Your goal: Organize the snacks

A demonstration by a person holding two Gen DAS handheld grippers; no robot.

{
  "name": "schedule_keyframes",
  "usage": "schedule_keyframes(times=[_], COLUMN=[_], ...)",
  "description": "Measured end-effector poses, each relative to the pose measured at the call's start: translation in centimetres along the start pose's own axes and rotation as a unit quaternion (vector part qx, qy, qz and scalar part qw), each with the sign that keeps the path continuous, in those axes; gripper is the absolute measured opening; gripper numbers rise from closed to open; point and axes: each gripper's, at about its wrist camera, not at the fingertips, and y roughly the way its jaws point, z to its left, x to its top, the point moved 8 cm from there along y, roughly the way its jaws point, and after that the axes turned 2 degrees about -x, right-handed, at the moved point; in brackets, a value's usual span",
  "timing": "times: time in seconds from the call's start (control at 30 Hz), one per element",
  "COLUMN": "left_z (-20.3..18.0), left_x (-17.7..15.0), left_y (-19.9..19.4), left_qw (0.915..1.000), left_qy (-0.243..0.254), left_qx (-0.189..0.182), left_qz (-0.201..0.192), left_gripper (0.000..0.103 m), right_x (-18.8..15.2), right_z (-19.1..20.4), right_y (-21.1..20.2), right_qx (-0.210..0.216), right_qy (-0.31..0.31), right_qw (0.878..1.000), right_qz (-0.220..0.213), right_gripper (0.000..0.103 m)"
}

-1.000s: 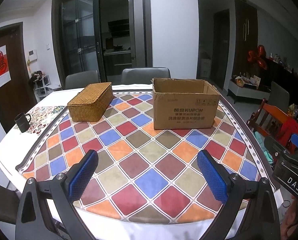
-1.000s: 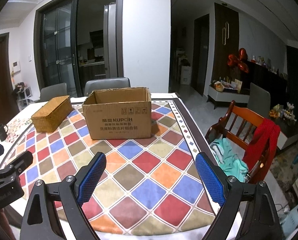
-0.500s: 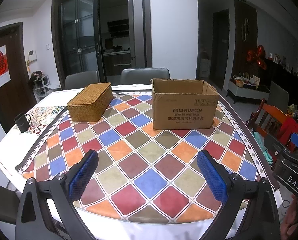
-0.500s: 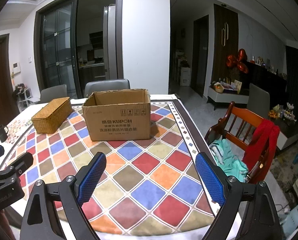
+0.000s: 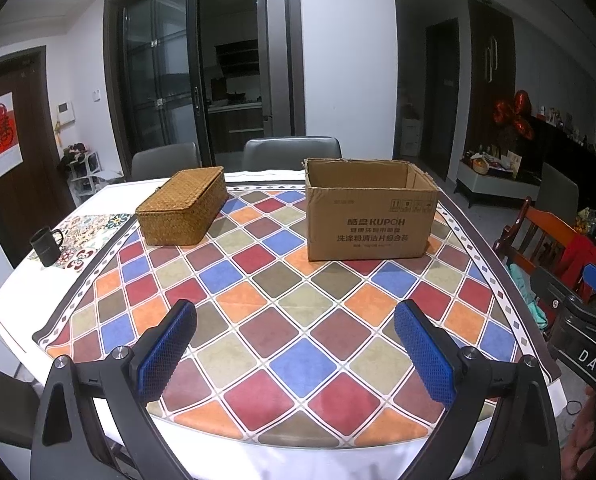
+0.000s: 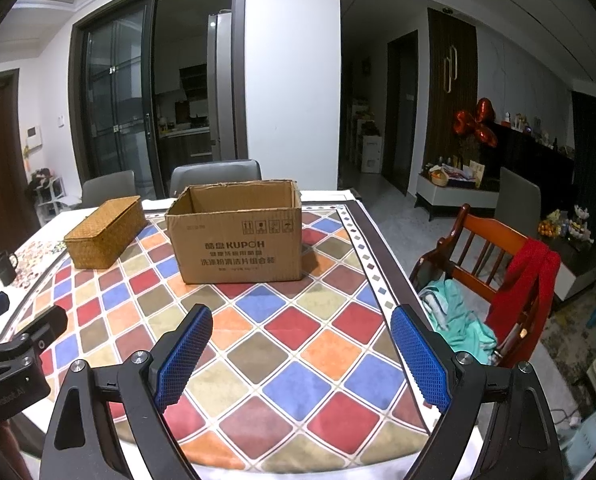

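Both grippers, left (image 5: pixel 294 320) and right (image 6: pixel 301 324), spread empty; box (image 5: pixel 368 210) looks light, stiff—grab its rim.

On the round table with its checkered multicoloured cloth (image 5: pixel 298 320), the open brown cardboard box (image 5: pixel 368 220) stands toward the far right and the lidded woven rattan basket (image 5: pixel 182 210) to its left, the two apart. A black ceramic mug (image 5: pixel 46 246) sits near the table's left edge, left of the basket. Two grey upholstered chairs (image 5: pixel 292 152) stand behind the table, and a wooden slatted chair (image 6: pixel 494 248) stands off its right side.
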Motion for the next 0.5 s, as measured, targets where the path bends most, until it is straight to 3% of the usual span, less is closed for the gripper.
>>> schedule_keyframes(times=[0.5], left_z=[0.09], left_x=[0.13], left_y=[-0.06], left_qw=[1.0000], left_qy=[0.000], left_qx=[0.001], left_qz=[-0.001], left_gripper=[0.101], right_x=[-0.01], right_z=[0.06], right_y=[-0.02], right_qx=[0.001], right_qy=[0.000], right_qw=[1.000], right_qz=[0.000], right_gripper=[0.092])
